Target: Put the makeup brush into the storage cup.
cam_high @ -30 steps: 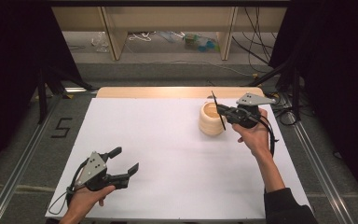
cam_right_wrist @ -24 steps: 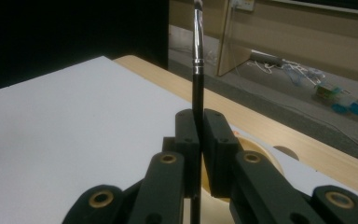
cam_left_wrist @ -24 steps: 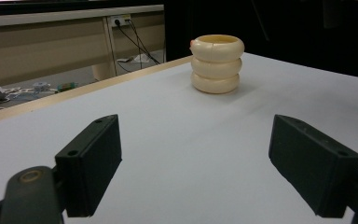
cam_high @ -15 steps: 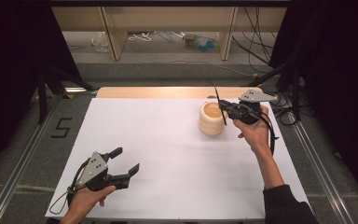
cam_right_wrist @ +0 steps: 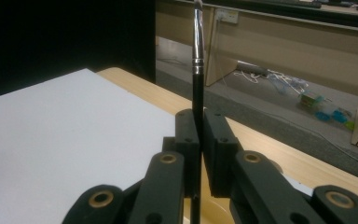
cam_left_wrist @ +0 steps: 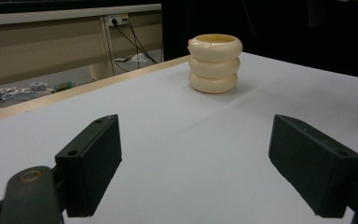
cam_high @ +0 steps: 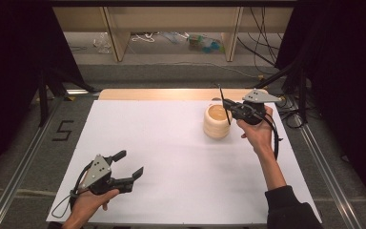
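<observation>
A cream holder (cam_high: pixel 217 121) shaped like three stacked rings stands upright at the table's far right; it rises ahead in the left gripper view (cam_left_wrist: pixel 214 63). My right gripper (cam_high: pixel 229 109) hovers just right of and over the holder's rim, shut on a thin black brush (cam_high: pixel 223 100) with a metal ferrule. In the right gripper view the brush (cam_right_wrist: pixel 197 70) stands upright, pinched between the pads (cam_right_wrist: pixel 186 135). My left gripper (cam_high: pixel 129 165) rests near the table's front left, open, with nothing between its fingers (cam_left_wrist: pixel 91 158).
A white sheet (cam_high: pixel 171 152) covers the table, with a wooden strip (cam_high: pixel 162 94) along its far edge. Metal rails (cam_high: pixel 24 162) run along both sides. Behind the table are a shelf unit (cam_high: pixel 171 28), cables and small clutter on the floor.
The right gripper has shifted slightly with the brush, staying over the holder. The left gripper has kept still.
</observation>
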